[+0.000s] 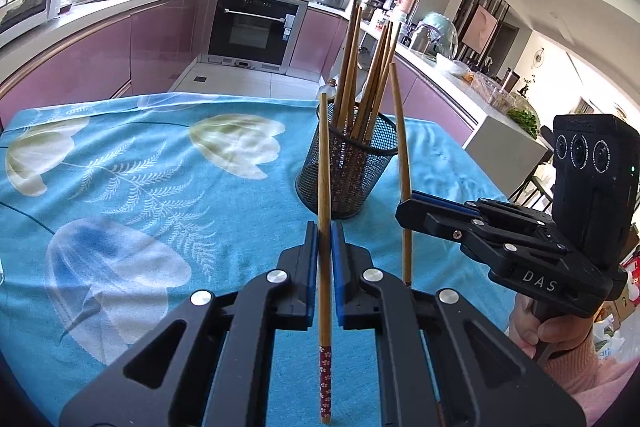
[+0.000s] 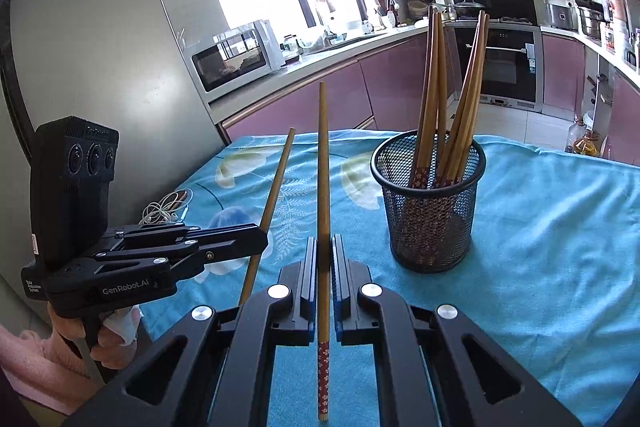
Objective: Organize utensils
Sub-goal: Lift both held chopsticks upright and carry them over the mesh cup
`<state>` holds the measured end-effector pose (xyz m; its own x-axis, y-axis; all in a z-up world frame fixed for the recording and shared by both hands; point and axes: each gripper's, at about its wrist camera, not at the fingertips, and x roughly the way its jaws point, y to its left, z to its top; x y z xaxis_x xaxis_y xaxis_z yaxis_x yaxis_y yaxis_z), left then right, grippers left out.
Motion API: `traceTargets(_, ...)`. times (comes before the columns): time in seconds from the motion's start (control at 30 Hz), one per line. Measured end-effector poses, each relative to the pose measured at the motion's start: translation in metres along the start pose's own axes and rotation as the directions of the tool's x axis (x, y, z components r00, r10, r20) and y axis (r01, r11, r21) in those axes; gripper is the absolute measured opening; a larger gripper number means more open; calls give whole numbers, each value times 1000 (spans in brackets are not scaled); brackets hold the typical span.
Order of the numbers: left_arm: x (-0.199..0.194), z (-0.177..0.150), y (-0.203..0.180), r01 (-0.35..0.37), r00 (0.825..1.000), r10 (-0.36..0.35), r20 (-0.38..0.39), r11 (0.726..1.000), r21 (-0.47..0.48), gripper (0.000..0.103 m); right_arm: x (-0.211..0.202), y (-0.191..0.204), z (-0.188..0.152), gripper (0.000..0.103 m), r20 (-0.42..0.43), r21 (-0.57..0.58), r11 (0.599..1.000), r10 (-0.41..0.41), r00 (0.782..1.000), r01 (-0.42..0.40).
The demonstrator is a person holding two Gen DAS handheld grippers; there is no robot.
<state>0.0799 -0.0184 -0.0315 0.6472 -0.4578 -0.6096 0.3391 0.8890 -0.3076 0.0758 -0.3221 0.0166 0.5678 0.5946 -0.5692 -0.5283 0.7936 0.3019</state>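
**Chopsticks: one clamped in each gripper, holder close ahead**

Wooden chopsticks with red floral-patterned handle ends, thin and tapered. Left gripper (image 1: 325, 251) is clamped on one chopstick (image 1: 324, 187), blue pads pressed on the bare shaft just above the patterned end, narrow tip pointing up and away. Right gripper (image 2: 325, 259) is closed the same way on a second chopstick (image 2: 323, 187), also mid-to-lower shaft, red end hanging back toward the camera. Both sticks are off the cloth and roughly aligned with the fingers.

Black wire-mesh cylindrical holder (image 1: 348, 163) stands upright on the blue floral tablecloth (image 1: 120, 167), near the grippers and a bit beyond them. It already has a bundle of matching chopsticks (image 2: 444, 87) in it, handle ends down, tips fanned out.

Handling, my read:
- Light and stiff, no flex to worry about.
- Smooth round shaft, so it can pivot or slide in the pads if bumped. Grip near the middle looks sensible.
- Sticks held tip-up, stored ones sit handle-down, so orientation already matches.
- Main risk: snagging the fanned tips or nudging the light holder over on entry.

White earphone cable (image 2: 164, 207) lies at the cloth edge, well apart from the work.
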Motion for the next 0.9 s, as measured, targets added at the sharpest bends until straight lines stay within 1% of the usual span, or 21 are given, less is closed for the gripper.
traceTargets(0.53,-12,13,-14,14,999,-15,39,1000,27,8,-12,-5,9,6,47,3,1000,-4,999,4)
traceTargets(0.9,-16,21,-18,24,998,-25,55,999,27,8,-24,-6,21,6,90,-7,1000,-13,996,14)
